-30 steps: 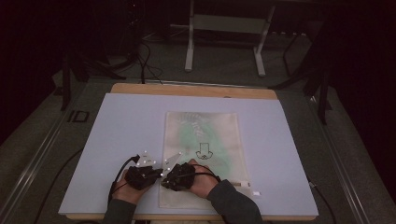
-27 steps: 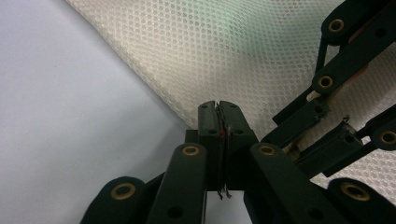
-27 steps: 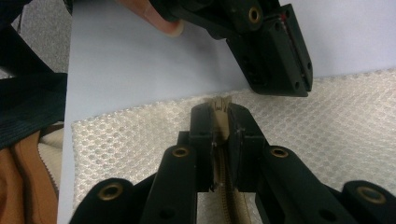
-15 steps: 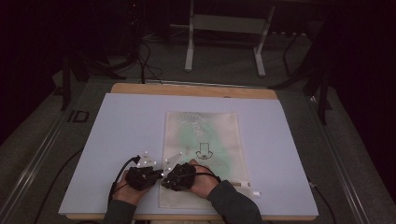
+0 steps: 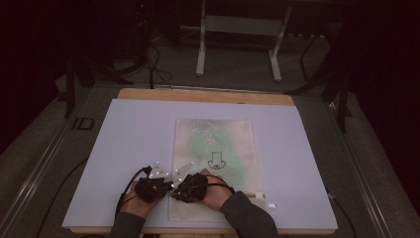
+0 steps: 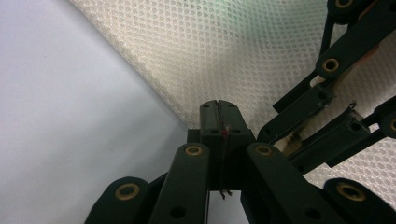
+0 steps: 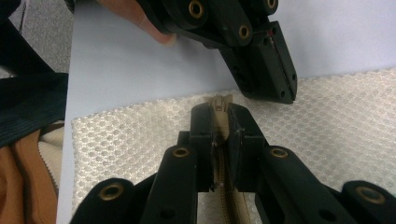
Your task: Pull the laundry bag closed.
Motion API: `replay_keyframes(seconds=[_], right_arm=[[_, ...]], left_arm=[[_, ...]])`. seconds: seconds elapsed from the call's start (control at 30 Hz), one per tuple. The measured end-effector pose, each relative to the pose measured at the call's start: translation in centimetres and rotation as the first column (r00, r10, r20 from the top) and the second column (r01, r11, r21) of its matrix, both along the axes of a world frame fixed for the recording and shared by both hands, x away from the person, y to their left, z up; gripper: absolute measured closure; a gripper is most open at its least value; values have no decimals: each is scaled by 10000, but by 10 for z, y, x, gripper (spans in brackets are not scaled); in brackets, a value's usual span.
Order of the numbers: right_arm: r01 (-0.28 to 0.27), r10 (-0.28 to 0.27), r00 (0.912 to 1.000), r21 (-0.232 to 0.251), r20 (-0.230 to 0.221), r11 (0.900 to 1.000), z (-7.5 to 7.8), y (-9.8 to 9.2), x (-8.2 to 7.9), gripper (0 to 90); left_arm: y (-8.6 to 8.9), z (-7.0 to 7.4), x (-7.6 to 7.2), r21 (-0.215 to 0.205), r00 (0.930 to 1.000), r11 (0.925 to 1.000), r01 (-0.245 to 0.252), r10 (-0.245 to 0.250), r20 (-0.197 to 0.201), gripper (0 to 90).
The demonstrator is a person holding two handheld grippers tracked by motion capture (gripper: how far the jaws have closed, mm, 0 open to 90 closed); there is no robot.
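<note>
A cream mesh bag [image 5: 218, 144] with a green tint and a small black print lies flat on the pale board [image 5: 124, 148]. Both grippers meet at its near left corner. My left gripper [image 5: 166, 187] [image 6: 218, 109] is shut, its tips pinching the bag's edge [image 6: 224, 56]; its jaws have just closed further. In the right gripper view it comes in from above [image 7: 275, 65]. My right gripper [image 5: 176, 190] [image 7: 219, 116] is shut on the beige zipper pull [image 7: 218, 103], and the zipper tape [image 7: 229, 200] runs back between its jaws.
The board lies on a wooden table [image 5: 208, 95]. A small white tag [image 5: 271, 204] sits at the bag's near right corner. A metal stand [image 5: 237, 29] and cables are on the dark floor beyond. A dark sleeve [image 7: 28, 107] is at the left.
</note>
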State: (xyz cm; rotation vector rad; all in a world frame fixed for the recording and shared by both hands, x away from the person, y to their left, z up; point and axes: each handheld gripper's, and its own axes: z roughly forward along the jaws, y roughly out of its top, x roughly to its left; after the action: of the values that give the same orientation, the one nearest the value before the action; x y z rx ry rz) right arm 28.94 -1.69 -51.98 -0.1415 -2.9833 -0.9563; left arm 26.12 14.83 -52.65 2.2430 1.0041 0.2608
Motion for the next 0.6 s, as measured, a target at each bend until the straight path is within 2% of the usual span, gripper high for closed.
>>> replay_keyframes(seconds=[0.5, 0.6], right_arm=[[-25, 25, 10000, -170, 28, 9999, 2, -7, 3, 824], [-135, 138, 9999, -376, 62, 9992, 3, -9, 4, 824]], left_arm=[[-1, 1, 1, 111, 10000, 9999, 40, -39, -51, 897], [-1, 1, 1, 142, 10000, 9999, 45, -45, -52, 897]])
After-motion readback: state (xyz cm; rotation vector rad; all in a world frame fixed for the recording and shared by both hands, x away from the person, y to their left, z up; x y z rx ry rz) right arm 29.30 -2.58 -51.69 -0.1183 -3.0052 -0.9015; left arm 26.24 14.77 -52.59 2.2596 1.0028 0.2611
